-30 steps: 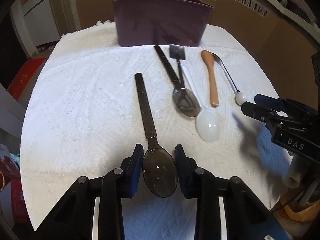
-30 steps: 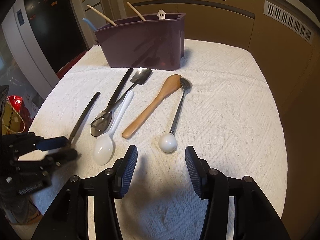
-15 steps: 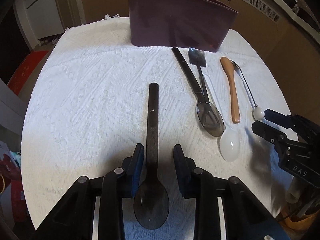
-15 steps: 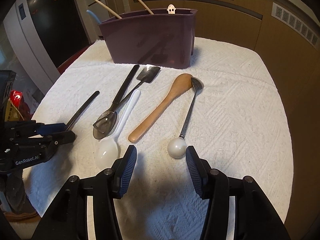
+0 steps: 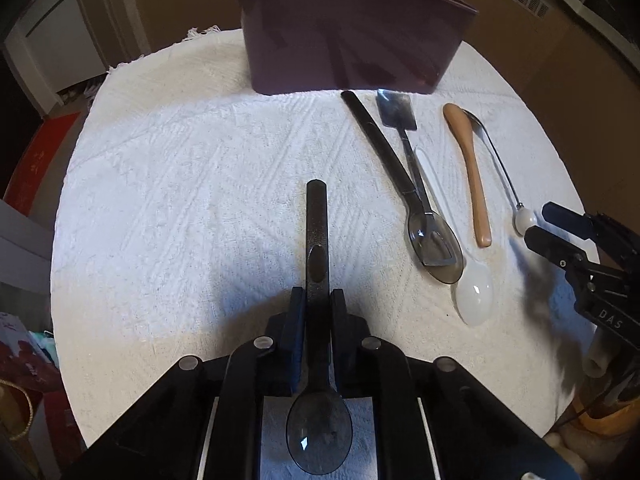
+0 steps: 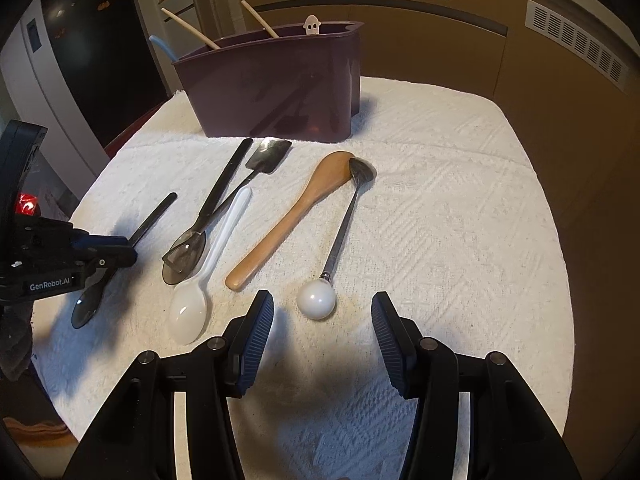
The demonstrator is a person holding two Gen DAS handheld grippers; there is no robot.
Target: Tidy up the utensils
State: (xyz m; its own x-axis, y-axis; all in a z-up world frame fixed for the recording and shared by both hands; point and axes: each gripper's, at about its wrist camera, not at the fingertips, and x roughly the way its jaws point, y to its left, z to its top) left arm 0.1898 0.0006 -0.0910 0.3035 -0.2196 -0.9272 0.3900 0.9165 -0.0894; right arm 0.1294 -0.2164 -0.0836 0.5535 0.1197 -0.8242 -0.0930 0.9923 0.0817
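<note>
Two grippers hang over a white textured cloth-covered surface (image 5: 180, 184): the left gripper (image 5: 318, 312) is closing, its pads pinching the handle of a smoky translucent plastic spoon (image 5: 318, 436) that lies on the cloth. The right gripper (image 6: 322, 344) stands spread and empty just short of a white ball-ended metal spoon (image 6: 320, 296). Beyond stands a maroon plastic utensil caddy (image 5: 344, 40).

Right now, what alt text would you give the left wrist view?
The left gripper is closing on the handle of a smoky translucent plastic spoon lying on a white towel. Further right lie five more utensils, with a maroon caddy behind and the right gripper at the edge.
</note>
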